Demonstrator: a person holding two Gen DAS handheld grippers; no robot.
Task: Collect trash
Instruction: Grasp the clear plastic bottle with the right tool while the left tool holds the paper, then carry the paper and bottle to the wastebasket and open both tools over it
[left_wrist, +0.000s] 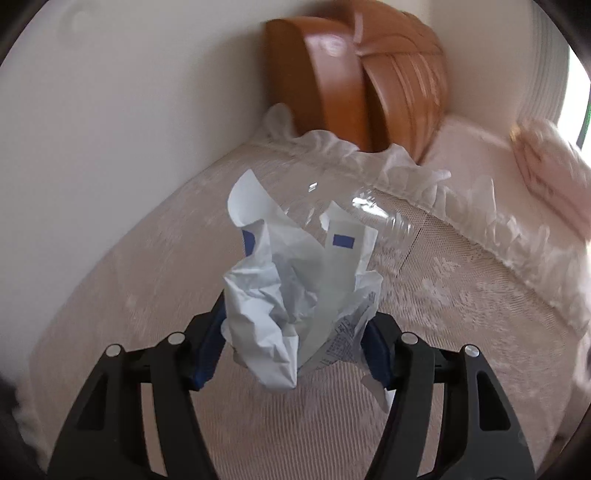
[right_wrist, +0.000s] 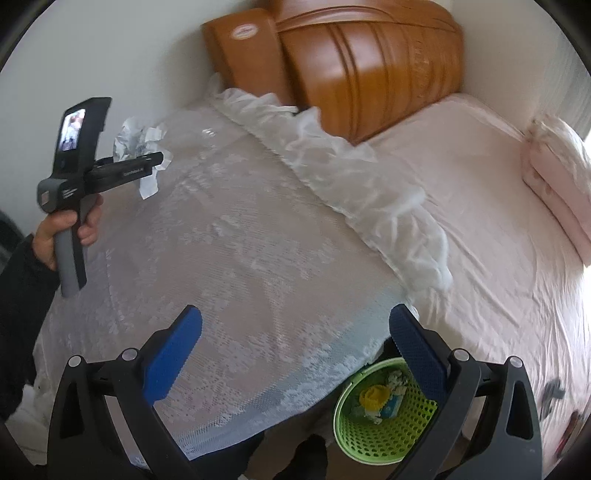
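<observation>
my left gripper (left_wrist: 295, 354) clamps the crumpled paper (left_wrist: 299, 291) near the bed's (right_wrist: 258, 240) far left edge — a loose grip on springy paper could drop it. right gripper (right_wrist: 295, 354) is wide, empty, above the green basket (right_wrist: 373, 439).

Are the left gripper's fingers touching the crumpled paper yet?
Touching. The left wrist view shows both blue fingers pressed against the sides of the crumpled paper, no gap on either side.
</observation>
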